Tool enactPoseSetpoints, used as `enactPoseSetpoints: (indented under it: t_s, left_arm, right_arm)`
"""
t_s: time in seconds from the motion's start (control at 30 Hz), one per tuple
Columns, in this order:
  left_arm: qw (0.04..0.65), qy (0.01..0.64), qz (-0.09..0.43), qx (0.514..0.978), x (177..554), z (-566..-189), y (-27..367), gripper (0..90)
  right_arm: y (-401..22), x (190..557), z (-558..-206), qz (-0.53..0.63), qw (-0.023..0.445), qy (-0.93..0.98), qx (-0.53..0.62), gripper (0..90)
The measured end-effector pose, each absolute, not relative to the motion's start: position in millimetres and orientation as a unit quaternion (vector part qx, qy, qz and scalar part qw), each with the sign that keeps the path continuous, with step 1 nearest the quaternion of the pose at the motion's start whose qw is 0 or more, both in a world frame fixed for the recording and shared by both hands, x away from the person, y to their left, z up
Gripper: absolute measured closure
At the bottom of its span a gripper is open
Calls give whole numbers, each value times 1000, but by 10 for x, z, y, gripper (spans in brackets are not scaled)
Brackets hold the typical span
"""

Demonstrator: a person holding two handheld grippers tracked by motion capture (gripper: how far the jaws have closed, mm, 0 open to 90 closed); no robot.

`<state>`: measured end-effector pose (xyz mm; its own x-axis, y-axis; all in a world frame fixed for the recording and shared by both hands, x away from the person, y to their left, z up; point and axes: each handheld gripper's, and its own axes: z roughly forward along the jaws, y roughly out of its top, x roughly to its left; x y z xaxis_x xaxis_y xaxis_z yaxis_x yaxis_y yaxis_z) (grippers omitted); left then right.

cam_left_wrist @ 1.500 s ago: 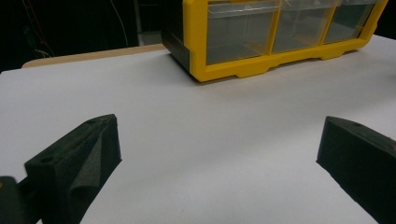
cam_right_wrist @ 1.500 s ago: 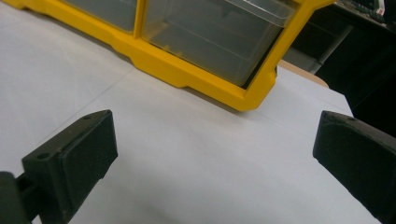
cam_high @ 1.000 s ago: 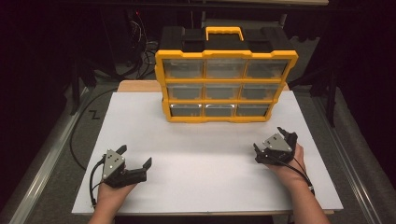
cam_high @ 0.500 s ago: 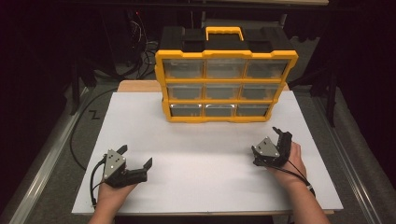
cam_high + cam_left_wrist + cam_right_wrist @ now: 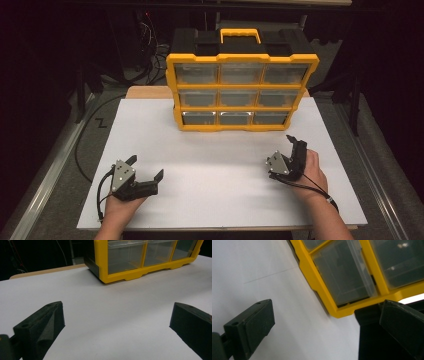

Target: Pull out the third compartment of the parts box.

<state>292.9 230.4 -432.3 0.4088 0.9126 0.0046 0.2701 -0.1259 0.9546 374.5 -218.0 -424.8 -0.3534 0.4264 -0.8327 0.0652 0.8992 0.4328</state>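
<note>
Both hand-held grippers, left point(image 5: 147, 167) & right point(image 5: 291, 146), open, empty; organizer point(image 5: 242, 92) w/o legible label.

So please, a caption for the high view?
Two open tools rest before a yellow drawer organizer.

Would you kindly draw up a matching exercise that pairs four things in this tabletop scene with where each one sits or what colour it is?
Things:
1. left hand-held gripper
2. right hand-held gripper
3. drawer organizer
4. carry handle

Descriptions:
A. on top of the organizer, yellow
B. over the near left of the white board, jaws open
C. at the far middle of the board, yellow frame with clear drawers
D. over the near right of the board, tilted on its side, jaws open

Pairs: 1-B, 2-D, 3-C, 4-A
</note>
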Motion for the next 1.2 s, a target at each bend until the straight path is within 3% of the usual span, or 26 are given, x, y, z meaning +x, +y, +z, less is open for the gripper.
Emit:
enactPoseSetpoints:
  t_s: [0.47,1.2]
  left_arm:
    - [496,436,332,673,2918,-4315,2303,6]
    - [492,426,344,677,2899,-4320,2293,6]
  right_arm:
    - [-2024,3646,-4257,105,591,799,51,9]
    - [-1869,3538,-4281,45,614,787,-30,8]
